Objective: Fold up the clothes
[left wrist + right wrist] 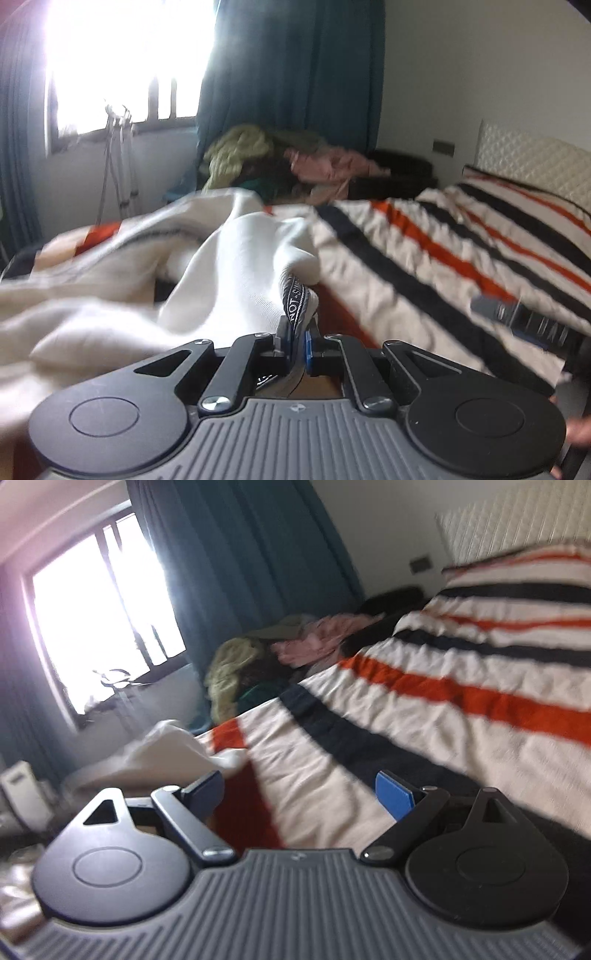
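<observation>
- While the left gripper (297, 341) stays out of the question as free, look at it: jaws clenched tight on the printed neck band (295, 301) of the white garment (236, 266), pads pinching the fabric between them.
- Right gripper (301, 794) is released, jaws spread wide, nothing between them, hovering over the striped blanket (424, 716) near the foot edge of the bed.
- Progress, as I judge it: barely started. No crease, no flat panel is visible; the garment lies bunched and rumpled, so spreading it out and all the folds remain.
- Where it sits: at the window-side edge of the bed, draped partly over the blanket, well apart from the headboard (532, 158).
- Its long axis, as far as the blur allows, runs from the pinched neck band away toward the window (122, 62), collar end pointing at the left gripper.
- Heap of other clothes (288, 162) waits at the far edge, unfolded too.
</observation>
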Demonstrator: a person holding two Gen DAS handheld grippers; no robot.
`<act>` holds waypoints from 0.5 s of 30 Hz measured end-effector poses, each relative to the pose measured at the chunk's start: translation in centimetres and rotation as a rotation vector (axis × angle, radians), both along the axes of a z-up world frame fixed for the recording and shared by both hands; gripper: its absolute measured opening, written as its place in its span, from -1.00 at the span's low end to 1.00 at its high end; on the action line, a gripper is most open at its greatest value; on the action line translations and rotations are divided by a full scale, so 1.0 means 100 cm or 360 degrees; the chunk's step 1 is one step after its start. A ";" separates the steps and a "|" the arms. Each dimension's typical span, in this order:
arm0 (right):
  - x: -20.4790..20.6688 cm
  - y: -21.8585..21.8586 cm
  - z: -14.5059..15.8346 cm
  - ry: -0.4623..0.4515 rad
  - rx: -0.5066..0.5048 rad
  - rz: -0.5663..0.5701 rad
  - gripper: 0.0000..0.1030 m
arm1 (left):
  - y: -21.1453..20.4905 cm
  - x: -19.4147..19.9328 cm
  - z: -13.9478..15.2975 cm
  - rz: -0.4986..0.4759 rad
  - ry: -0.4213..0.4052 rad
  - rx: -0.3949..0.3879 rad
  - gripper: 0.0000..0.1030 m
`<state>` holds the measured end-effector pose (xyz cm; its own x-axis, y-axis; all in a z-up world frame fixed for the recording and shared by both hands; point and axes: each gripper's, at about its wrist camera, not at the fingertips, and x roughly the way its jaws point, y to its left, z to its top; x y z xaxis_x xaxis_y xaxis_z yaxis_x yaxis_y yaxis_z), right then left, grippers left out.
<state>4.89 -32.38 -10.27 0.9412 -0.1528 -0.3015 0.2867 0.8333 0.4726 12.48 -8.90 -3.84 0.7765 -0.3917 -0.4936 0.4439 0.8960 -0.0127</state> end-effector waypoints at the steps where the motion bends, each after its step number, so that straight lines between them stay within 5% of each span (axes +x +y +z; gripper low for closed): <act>1: -0.001 0.001 -0.001 0.0003 0.0057 0.0057 0.78 | 0.005 -0.003 -0.004 0.0006 0.0027 0.0003 -0.86; 6: 0.002 0.005 -0.012 0.0071 0.0218 0.0227 0.48 | 0.034 -0.018 -0.012 0.0035 0.0154 -0.0090 -0.73; 9: 0.007 0.003 -0.018 0.0093 0.0298 0.0243 0.48 | 0.043 -0.028 -0.007 0.0028 0.0169 -0.0137 -0.64; 15: 0.050 0.012 -0.011 0.0146 0.0295 0.0423 0.49 | 0.061 -0.039 0.007 0.0041 0.0177 -0.0199 -0.02</act>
<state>9.85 -31.21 -11.35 0.9083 0.1597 -0.3866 0.1192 0.7870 0.6053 8.59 -2.81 -3.09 0.7303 -0.4362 -0.5257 0.4104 0.8954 -0.1727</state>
